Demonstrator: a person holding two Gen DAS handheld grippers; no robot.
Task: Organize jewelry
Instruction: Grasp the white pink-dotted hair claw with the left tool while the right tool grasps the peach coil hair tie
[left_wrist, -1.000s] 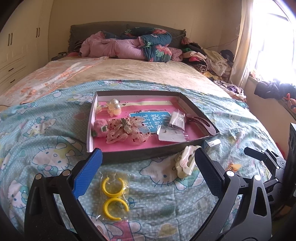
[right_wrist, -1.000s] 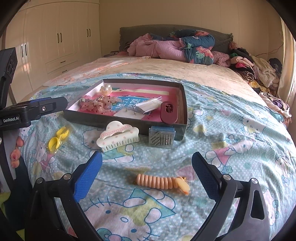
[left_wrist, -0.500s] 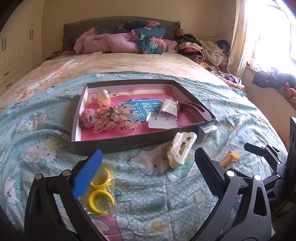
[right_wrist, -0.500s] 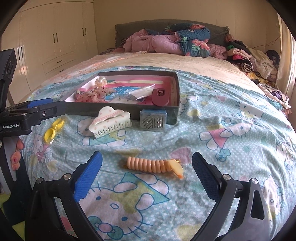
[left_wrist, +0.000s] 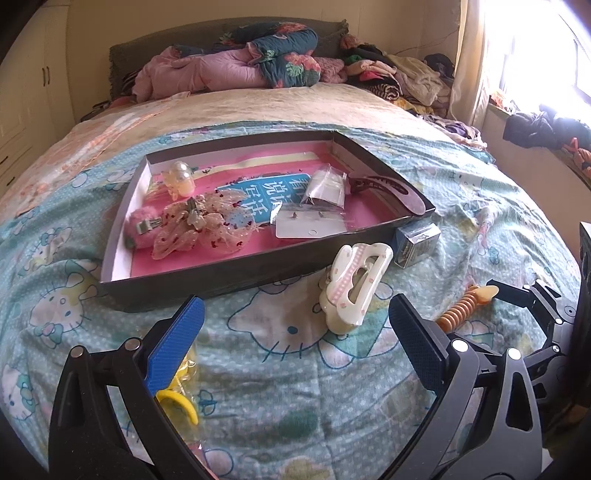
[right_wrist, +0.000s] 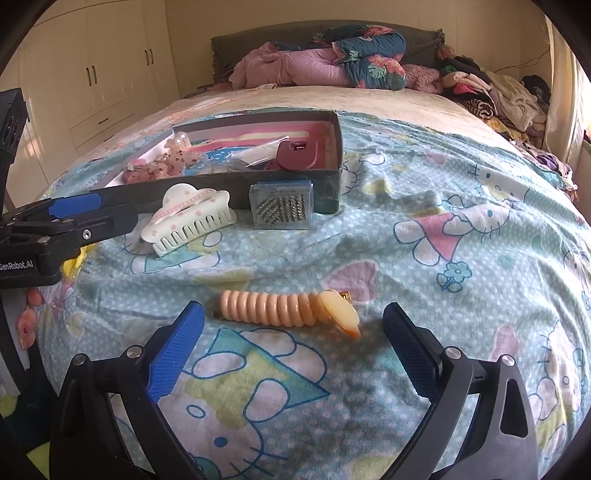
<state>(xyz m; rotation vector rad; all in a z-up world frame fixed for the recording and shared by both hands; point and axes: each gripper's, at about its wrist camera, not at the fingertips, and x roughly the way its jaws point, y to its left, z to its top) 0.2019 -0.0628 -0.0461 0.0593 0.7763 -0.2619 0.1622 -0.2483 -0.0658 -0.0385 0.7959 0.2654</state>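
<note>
Here, right claw (right_wrist: 293, 341) spread wide, gripping nothing, hovering low over the bed (right_wrist: 461, 177) with the peach spiral hair clip (right_wrist: 288, 308) lying just ahead, between the blue pads (right_wrist: 177, 350). Left claw (left_wrist: 293, 341) likewise parted and empty, poised above the bedspread with the yellow hoops in their clear packet (left_wrist: 177, 402) tucked right under its left finger.

Outward from there: white claw clip (left_wrist: 354, 288) on the bedspread just in front of the dark tray (left_wrist: 221, 273), and a small clear box of hairpins (right_wrist: 282, 208) touching or nearly touching the tray's near wall. Inside the tray already: a sheer pink bow (left_wrist: 199, 225), a pearl piece (left_wrist: 179, 179), small plastic bags (left_wrist: 325, 188) and a maroon barrette (left_wrist: 388, 186).

By judgement, roughly halfway: several pieces boxed, four apparently left outside — spiral clip, white clip, pin box, yellow hoops.

Spiral clip lying flat, long axis running left to right across the right wrist view, crosswise to the fingers, its amber flat end toward the right. Probably next to go, given its place between the fingers; likely easiest pinched across the coils.
</note>
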